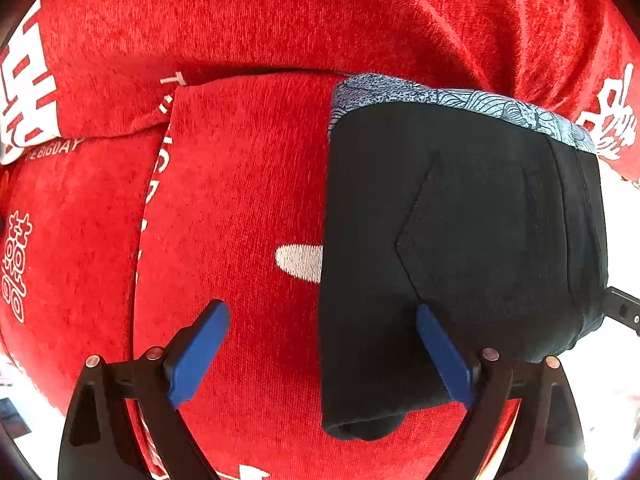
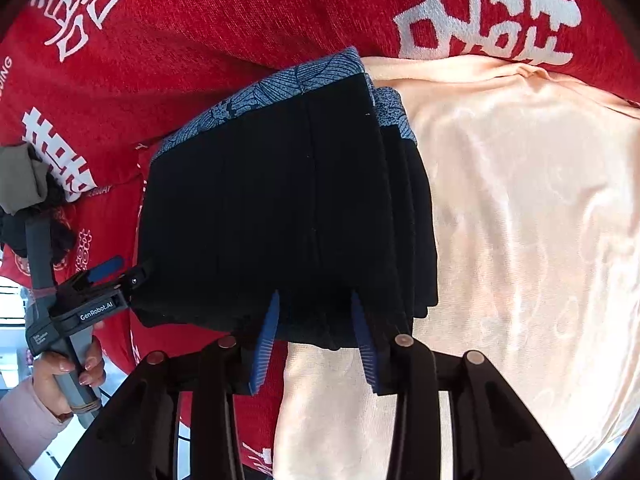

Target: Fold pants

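- Right gripper: blue fingers part-closed at near edge of folded bundle; grip on cloth not discernible.
- Left gripper: spread wide, empty, straddling bundle's left edge, likely to steady it.
- Black pants: compact fold, patterned waistband farthest.
- Beneath: red blanket, peach cloth.

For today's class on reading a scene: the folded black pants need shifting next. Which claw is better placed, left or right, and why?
Right, probably. The right claw has its fingers closed partway around the near edge of the folded black pants. The left claw is spread wide, one finger over the red blanket, gripping nothing.
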Tool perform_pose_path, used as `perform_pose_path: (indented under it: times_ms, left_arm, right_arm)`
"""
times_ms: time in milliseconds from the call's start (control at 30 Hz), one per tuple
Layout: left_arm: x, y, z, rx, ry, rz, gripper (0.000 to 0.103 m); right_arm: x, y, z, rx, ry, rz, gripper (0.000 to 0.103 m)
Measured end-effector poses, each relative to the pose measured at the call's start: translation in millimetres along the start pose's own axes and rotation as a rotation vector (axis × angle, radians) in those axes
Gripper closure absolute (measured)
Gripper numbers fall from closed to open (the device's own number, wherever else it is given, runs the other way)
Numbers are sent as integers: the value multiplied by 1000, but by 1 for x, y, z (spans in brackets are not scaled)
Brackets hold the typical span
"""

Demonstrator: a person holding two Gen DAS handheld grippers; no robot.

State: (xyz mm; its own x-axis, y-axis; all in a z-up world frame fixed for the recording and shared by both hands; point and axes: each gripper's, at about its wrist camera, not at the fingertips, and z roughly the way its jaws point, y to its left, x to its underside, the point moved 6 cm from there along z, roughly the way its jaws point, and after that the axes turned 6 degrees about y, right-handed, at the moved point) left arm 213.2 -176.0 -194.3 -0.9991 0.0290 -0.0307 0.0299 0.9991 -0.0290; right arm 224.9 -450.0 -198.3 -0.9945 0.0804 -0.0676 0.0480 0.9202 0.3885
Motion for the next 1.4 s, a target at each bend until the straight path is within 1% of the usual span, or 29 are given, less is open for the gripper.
perform_pose_path:
  times_ms: [67, 100, 200, 267, 333, 433, 500, 567, 633, 700, 800, 867, 933, 1000, 1067, 1167, 1233, 1333, 1400]
  left_arm:
    - [0, 1, 1, -17, 0, 2, 2]
    - [-1, 2, 1, -30, -2, 3, 1]
    - [-2, 2, 2, -21, 9, 2, 1]
    - [-8, 4, -2, -18, -1, -2, 1]
    - [-20, 6, -8, -16, -28, -13, 1]
    - [-50, 9, -11, -16, -66, -44, 1]
    - [-74, 9, -10, -24, -90, -71, 1]
    - [-95, 8, -3, -35, -110, -98, 1]
    - [-106, 7, 8, -38, -104, -110, 1]
    - [-111, 9, 23, -42, -85, -128, 1]
    - [-113, 13, 36, -12, -67, -155, 0]
    - [-113, 16, 36, 10, -52, -176, 0]
    - [-112, 18, 33, 8, -53, -167, 0]
    - [-112, 17, 26, -5, -59, -150, 0]
    - [-110, 17, 20, -12, -56, -140, 0]
    - [-100, 17, 10, -13, -42, -117, 0]
    - [-90, 17, 6, -15, -41, -100, 0]
    - [-71, 17, 3, -14, -26, -86, 0]
    - [-63, 16, 4, -11, -16, -89, 0]
  right_arm:
    - [0, 1, 0, -7, 2, 0, 61]
    - [-1, 1, 0, -12, 5, -2, 61]
    - [-3, -1, -2, -14, 10, -4, 61]
    - [-5, -4, -4, -15, 9, 0, 61]
    - [-7, -8, -9, -5, -5, 7, 60]
    - [-19, -13, -20, -11, -54, 15, 60]
    - [-34, -17, -24, -24, -78, 28, 60]
    - [-59, -20, -27, -41, -115, 40, 60]
    - [-79, -19, -29, -43, -145, 41, 61]
    - [-98, -14, -25, -67, -148, 23, 73]
    - [-111, -12, -5, -10, -101, -7, 73]
    - [-118, -17, 10, 19, -74, -10, 77]
    - [-125, -25, 13, 22, -89, 5, 79]
    - [-124, -26, 10, 7, -93, 29, 79]
    - [-121, -27, 5, -10, -94, 41, 76]
    - [-107, -32, -5, 4, -80, 38, 74]
    - [-95, -36, -13, 31, -75, 40, 72]
    - [-71, -39, -23, 25, -82, 47, 71]
    - [-51, -37, -26, 19, -77, 57, 67]
